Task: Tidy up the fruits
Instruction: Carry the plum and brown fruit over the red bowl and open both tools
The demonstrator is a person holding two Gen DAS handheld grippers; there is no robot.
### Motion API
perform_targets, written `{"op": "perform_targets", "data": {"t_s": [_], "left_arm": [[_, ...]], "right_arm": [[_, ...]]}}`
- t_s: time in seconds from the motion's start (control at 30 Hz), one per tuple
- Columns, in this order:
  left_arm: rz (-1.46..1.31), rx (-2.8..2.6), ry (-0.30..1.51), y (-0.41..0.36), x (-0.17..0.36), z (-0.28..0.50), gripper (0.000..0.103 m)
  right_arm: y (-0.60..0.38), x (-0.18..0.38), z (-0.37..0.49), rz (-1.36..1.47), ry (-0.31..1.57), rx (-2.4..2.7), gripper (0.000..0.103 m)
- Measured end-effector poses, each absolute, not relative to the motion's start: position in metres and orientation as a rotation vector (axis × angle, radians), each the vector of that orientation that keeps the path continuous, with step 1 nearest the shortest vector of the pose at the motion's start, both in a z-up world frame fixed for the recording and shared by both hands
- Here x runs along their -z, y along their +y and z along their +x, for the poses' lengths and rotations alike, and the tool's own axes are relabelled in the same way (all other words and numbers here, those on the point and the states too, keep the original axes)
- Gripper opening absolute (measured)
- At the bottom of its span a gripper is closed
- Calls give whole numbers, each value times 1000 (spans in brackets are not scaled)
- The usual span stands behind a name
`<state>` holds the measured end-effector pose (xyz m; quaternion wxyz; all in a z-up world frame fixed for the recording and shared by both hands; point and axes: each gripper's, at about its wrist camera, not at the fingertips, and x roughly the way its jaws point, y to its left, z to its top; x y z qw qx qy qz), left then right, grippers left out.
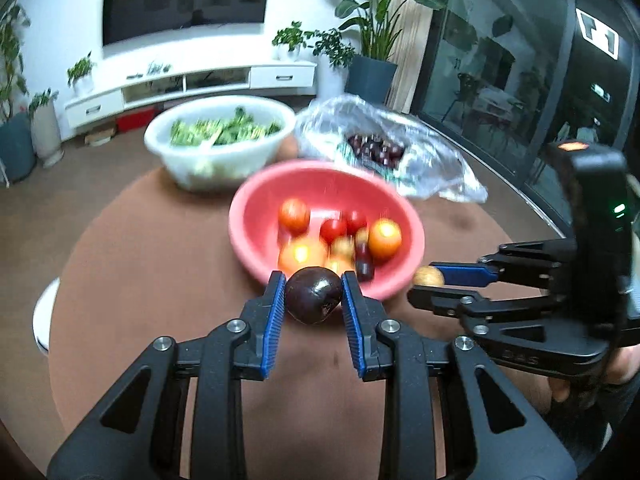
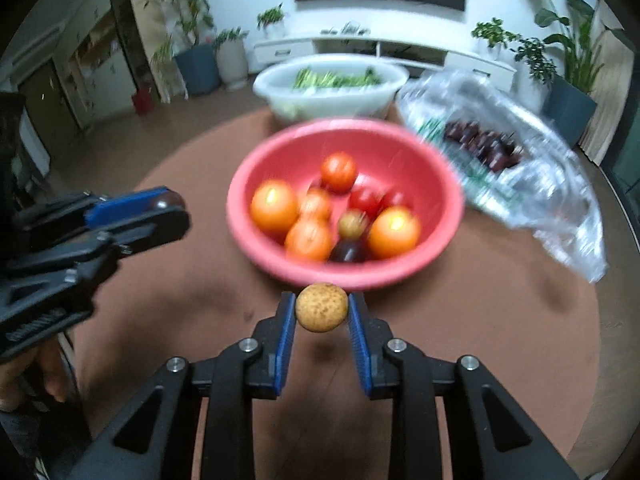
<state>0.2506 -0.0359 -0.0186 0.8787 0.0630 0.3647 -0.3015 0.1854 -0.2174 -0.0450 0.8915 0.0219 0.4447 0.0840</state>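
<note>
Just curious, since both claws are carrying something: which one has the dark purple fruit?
The left gripper. It is shut on a dark purple fruit, a glossy plum by the look of it. The right gripper holds a small speckled tan fruit instead.

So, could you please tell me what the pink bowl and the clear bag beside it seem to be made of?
The pink bowl looks like moulded plastic: uniform colour, smooth thin rim, soft sheen, though blur leaves the finish uncertain. The clear bag appears to be thin plastic film: see-through, crinkled, with bright glints, and dark fruit showing through it.
</note>
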Motion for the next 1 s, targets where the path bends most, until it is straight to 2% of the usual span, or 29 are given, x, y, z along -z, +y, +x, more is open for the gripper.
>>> {"op": "perform_targets", "data": {"t_s": [0.2, 0.6, 0.7, 0.77, 0.83, 0.93, 1.0], "left_arm": [[156, 652, 780, -76, 12, 300, 26], [231, 627, 864, -117, 62, 344, 27], [242, 587, 861, -118, 68, 350, 40], [227, 565, 859, -113, 69, 354, 54], [205, 559, 851, -108, 67, 356, 64], [201, 553, 829, -103, 60, 352, 66], [195, 550, 815, -100, 55, 347, 69]], "right_arm": [[-241, 23, 226, 84, 896, -151, 29], [-259, 55, 288, 124, 978, -112, 29], [-256, 63, 291, 96, 996, -102, 31], [-256, 65, 292, 90, 999, -98, 31], [-259, 66, 292, 104, 994, -105, 30], [-260, 65, 292, 108, 996, -103, 33], [-259, 64, 292, 111, 993, -103, 42]]}}
